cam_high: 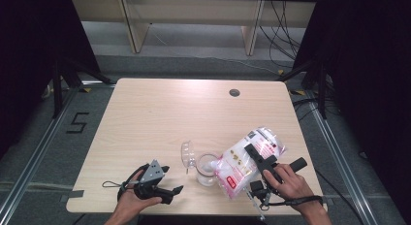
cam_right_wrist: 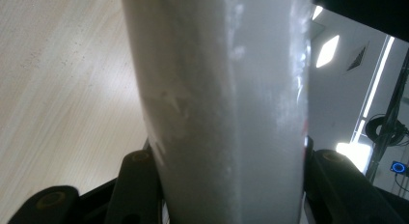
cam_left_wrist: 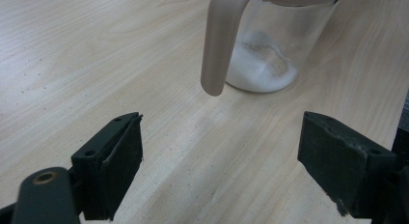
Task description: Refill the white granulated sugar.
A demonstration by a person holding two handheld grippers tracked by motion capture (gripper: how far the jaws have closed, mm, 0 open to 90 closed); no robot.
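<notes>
A plastic bag [cam_high: 247, 159] of white powder, tilted with its mouth over a glass jar [cam_high: 207, 169], sits pinched between the jaws of the right gripper [cam_high: 264, 164] near the table's [cam_high: 160, 113] near right edge. The jar holds some white powder, and its clear hinged lid [cam_high: 187, 153] hangs open on its left. Further left, well apart, the left gripper [cam_high: 165, 184] rests in a hand, jaws spread and holding nothing.

jar [cam_high: 207, 169] and bag [cam_high: 245, 159] block right; table [cam_high: 160, 113] far half free
</notes>
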